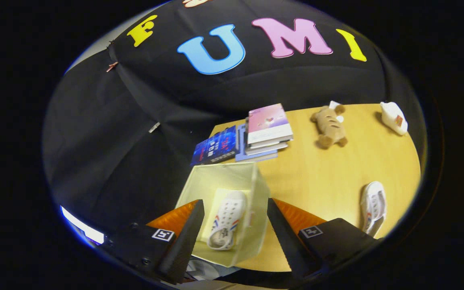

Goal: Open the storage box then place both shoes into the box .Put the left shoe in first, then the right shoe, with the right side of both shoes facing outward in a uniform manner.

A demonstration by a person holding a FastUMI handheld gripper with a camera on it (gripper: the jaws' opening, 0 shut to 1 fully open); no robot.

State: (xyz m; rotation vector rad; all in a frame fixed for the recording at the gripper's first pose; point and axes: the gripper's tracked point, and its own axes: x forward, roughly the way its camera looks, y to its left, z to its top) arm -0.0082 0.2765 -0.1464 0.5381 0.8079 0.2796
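Claw (236,229) spread above white shoe (227,223) in box (216,177).

Gripper (236,225): held above the near left part of a wooden table (320,177), fingers spread wide, gripping nothing.
Storage box (258,189): pale, translucent, open on top, standing at the table's near left edge, seen between and just beyond the fingers.
Shoe in the box (228,219): white, perforated, red and blue stripes on the side, lying along the box floor, opening toward the near end.
Second shoe (373,207): white, same stripes, lying on the table well to the right of the box.
Stack of books (266,131): just beyond the box, at the far left.
Plush toy (330,127): brown, right of the books.
White object (394,117): far right corner, kind unclear.
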